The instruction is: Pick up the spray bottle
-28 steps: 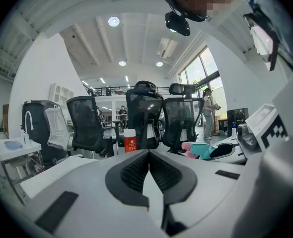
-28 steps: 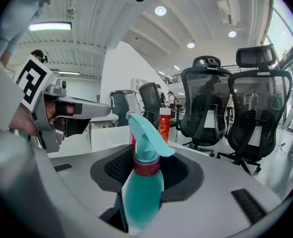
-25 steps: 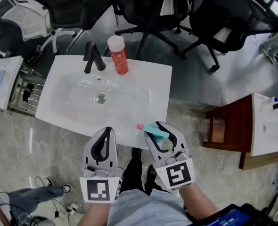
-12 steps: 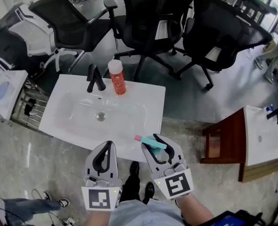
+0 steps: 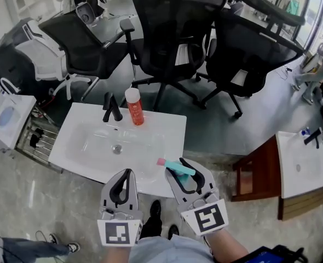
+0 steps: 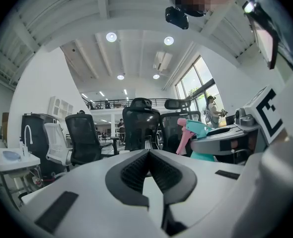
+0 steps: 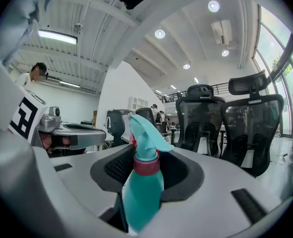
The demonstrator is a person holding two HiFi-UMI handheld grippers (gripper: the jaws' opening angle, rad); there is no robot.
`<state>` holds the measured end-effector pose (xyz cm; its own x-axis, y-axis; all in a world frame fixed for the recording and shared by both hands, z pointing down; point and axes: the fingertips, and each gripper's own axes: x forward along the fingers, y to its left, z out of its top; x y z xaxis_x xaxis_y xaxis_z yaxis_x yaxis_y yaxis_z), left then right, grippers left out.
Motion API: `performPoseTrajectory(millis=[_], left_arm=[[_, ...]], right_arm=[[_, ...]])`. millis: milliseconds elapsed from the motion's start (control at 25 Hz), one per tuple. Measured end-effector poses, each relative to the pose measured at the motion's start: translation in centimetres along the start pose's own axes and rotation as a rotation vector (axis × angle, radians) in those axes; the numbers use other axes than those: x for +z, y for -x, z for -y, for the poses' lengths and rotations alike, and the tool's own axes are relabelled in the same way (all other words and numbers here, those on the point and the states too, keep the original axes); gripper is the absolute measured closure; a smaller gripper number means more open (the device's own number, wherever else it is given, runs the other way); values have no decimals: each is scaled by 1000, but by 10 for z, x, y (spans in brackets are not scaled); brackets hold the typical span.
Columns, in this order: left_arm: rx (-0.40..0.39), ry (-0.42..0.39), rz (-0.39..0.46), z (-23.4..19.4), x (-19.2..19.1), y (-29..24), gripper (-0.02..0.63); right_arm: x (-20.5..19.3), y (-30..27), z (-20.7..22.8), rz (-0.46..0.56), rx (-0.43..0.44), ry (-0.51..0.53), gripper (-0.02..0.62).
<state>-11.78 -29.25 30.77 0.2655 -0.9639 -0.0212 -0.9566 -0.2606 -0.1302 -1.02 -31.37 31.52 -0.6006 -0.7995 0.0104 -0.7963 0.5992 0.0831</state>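
Spray bottle (image 5: 178, 167), teal with a pink trigger, is held clear above the white sink (image 5: 169, 129). At left, the left gripper (image 5: 128, 172) is closed on nothing. At right, the right gripper (image 5: 184, 167) is clamped on the body below the collar. Light, rigid, perhaps slick plastic is judged.

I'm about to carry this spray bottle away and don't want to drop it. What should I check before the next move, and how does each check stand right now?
1. Right gripper shut on the spray bottle: ok, the pads press its body below the red collar.
2. Bottle upright: ok, nozzle on top in the right gripper view.
3. Bottle's base clear of the sink: cannot tell, the base is hidden in every view.
4. Left gripper empty: ok, jaws together on nothing.
5. Red bottle and faucet out of the way: ok, both at the sink's far edge, apart from both grippers.
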Motion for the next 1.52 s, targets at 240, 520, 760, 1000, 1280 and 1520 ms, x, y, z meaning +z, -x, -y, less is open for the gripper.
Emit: performPoseTrajectory(millis=[240,520,760,1000,1280,1520], left_arm=[[-1,3,23,3,15,0,589],[-16,-20,34,7,18,1,591],[-18,-20,43,5,19,2,589],[-19,-22,50,4,20,1,590],[-12,-4,30,3,17,2,589],[-17,-13,35,3,19,2,589]], right_arm=[[23,5,7,38,-23,21,433],[31,9,13,60,-51,29,433],[30,8,10,55,-53,33,434],[29,8,10,50,-57,35,436],[29,8,10,55,-62,20,434],[30,9,8,55,-58,24,436]])
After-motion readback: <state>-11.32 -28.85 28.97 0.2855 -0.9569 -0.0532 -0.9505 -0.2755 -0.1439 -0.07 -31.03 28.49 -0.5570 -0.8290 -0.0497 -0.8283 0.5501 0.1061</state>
